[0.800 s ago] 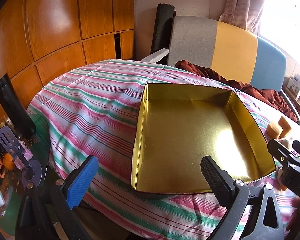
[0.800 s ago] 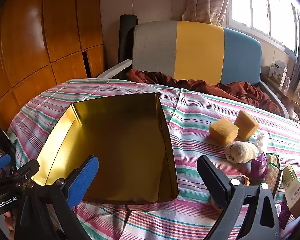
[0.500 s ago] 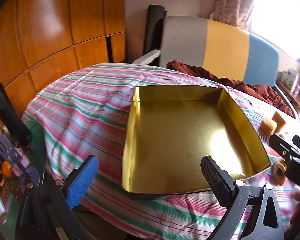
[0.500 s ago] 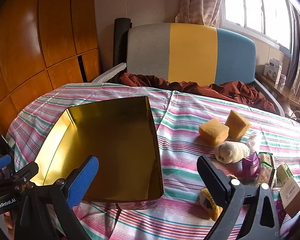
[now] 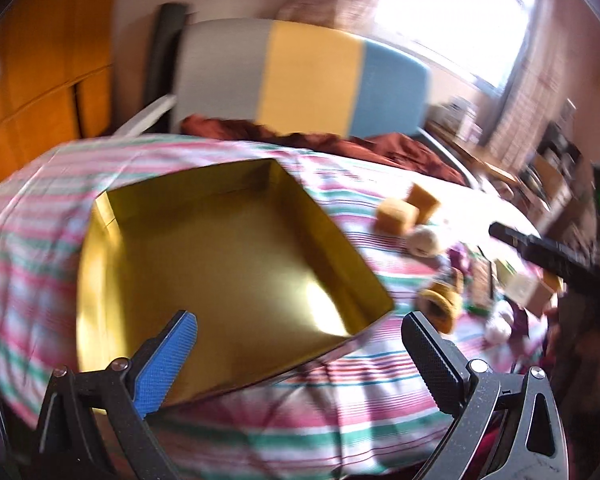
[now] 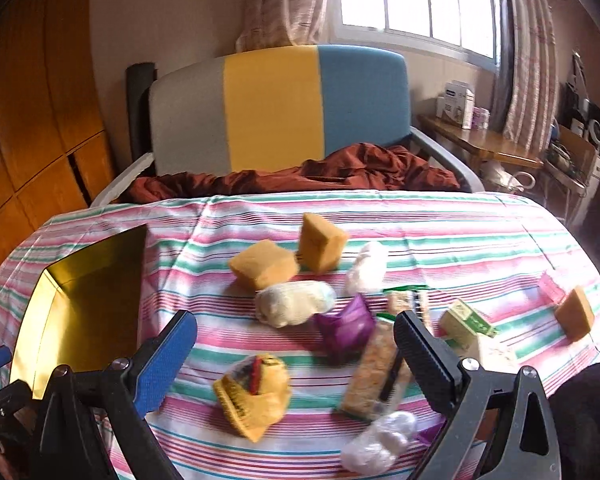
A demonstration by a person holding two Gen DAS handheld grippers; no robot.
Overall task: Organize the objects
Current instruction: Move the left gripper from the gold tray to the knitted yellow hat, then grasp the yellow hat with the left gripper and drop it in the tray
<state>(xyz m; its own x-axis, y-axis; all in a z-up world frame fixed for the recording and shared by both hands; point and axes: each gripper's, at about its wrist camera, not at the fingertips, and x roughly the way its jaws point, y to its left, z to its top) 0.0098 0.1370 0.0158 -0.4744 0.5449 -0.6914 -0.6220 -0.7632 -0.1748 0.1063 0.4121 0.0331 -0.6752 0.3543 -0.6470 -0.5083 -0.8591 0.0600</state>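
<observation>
Both claws spread wide, empty: left claw [image 5: 298,354] over gold tray [image 5: 228,264], right claw [image 6: 296,354] above purple wrapper [image 6: 346,326].

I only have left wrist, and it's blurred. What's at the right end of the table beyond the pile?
Observer: In the right wrist view an orange sponge block lies apart from the pile, near the right edge of the striped tablecloth.
Operator: The yellow thing nearest the gold tin, what is it?
Observer: A yellow knitted pouch, with something red showing inside.
Operator: Right tongs holding anything?
Observer: No. The right tongs are open and empty, above a purple wrapper and a long clear snack pack.
</observation>
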